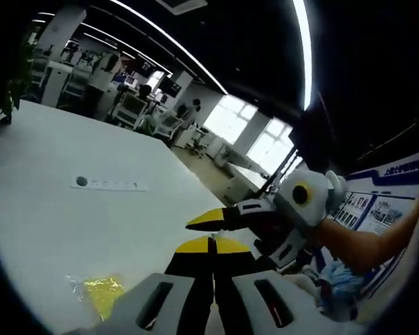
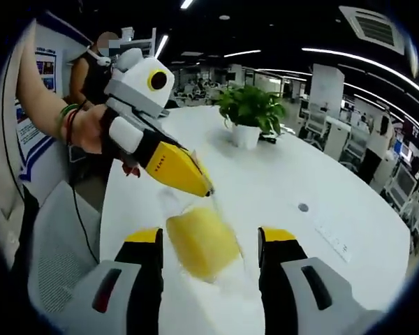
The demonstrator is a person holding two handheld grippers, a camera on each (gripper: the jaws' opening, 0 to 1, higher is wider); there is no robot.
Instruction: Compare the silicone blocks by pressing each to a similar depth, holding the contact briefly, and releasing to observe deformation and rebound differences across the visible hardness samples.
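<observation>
We had both grippers over the white table [image 2: 279,188]. In the right gripper view, the right gripper [image 2: 209,244] had its jaws wide apart with nothing clamped. The yellow silicone block [image 2: 201,241] sat on the table between them, wrapped in what looked like clear film; we couldn't tell if either jaw touched it. The left gripper [image 2: 208,187] came in from the left of that view, held in a person's hand [image 2: 91,129], its yellow tips together and pointing down at the far edge of the block. Tip contact with the block was not resolvable, blurred.

In the left gripper view, the left gripper [image 1: 212,241] showed its jaws pressed together, gripping nothing. The right gripper [image 1: 220,218] crossed in from the right, yellow tip just above and beside the left tips. A crinkled yellow block in film [image 1: 101,287] lay on the table [image 1: 70,223] at lower left of the jaws, apart from them.

Farther out on the table we saw a white power strip panel [image 1: 108,184] and a potted plant [image 2: 250,112].
</observation>
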